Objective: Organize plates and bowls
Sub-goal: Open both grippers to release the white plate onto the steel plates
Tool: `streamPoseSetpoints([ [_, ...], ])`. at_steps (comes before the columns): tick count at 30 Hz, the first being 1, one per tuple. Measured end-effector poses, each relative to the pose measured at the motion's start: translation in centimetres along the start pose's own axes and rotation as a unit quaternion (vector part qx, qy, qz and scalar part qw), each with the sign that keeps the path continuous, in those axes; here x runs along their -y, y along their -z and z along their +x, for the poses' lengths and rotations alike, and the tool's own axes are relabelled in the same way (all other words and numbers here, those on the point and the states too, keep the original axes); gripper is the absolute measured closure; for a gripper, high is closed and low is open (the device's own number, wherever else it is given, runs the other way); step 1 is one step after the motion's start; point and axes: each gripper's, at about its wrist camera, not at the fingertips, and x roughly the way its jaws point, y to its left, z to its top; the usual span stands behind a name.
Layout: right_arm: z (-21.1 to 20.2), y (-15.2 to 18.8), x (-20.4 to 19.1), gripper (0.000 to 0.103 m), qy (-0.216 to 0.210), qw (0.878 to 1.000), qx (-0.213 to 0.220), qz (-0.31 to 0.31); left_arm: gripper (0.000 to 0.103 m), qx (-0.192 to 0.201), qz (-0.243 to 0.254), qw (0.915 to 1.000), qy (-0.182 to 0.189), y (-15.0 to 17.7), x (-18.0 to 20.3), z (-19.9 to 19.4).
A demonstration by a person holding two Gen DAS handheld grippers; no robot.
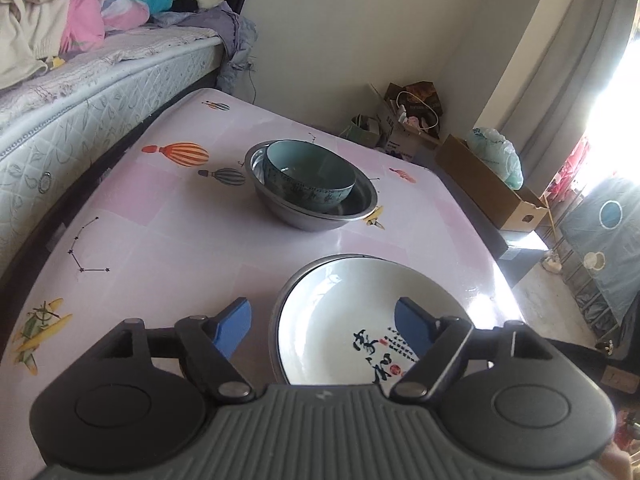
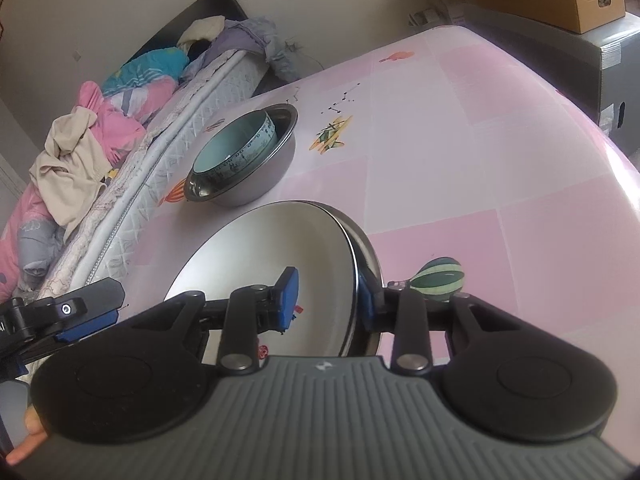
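A pink table with a glossy patterned cloth of balloons and little planes (image 1: 168, 216) carries two stacks. Farther back, a teal ceramic bowl with dark lettering on its side (image 1: 310, 178) sits inside a wide stainless-steel basin (image 1: 316, 216); in the right wrist view the same bowl (image 2: 230, 152) leans against the basin's wall (image 2: 264, 184) rather than sitting level.

Nearer the cameras, a white round ceramic plate with blue calligraphy and a red seal (image 1: 344, 320) rests in a shallow metal dish (image 1: 276, 304) whose dark rim shows around it.

The left gripper (image 1: 324, 324) stands wide apart, one blue pad left of the plate and the other over its inner face, neither pressing on it.

The right gripper (image 2: 326, 300) is clamped on the plate's edge (image 2: 280, 248): one blue pad lies on the white face, the other behind the rim. Whether the outer pad also takes in the metal dish's rim (image 2: 370, 256) is hard to tell from this angle.

A bed piled with pink and cream bedding (image 1: 60, 20) runs beside the table.
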Motion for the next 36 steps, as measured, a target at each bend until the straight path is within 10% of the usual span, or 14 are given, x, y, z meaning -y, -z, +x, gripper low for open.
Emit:
streamPoseSetpoints([
  [16,-0.6,-1.4,-2.3,0.068,0.040,0.996,-0.026,-0.076,0.034,-0.039,0.050,0.9957,-0.067,3.2,0.5,1.5],
  [22,-1.9,-1.6,-4.1,0.048,0.091,0.982,-0.004,-0.164,0.042,-0.042,0.050,0.9954,-0.069,3.5,0.3,1.4],
  [36,-3.4,0.9,-2.2,0.048,0.081,0.989,-0.015,-0.119,0.027,-0.038,0.050,0.9959,-0.066,3.4,0.6,0.6],
])
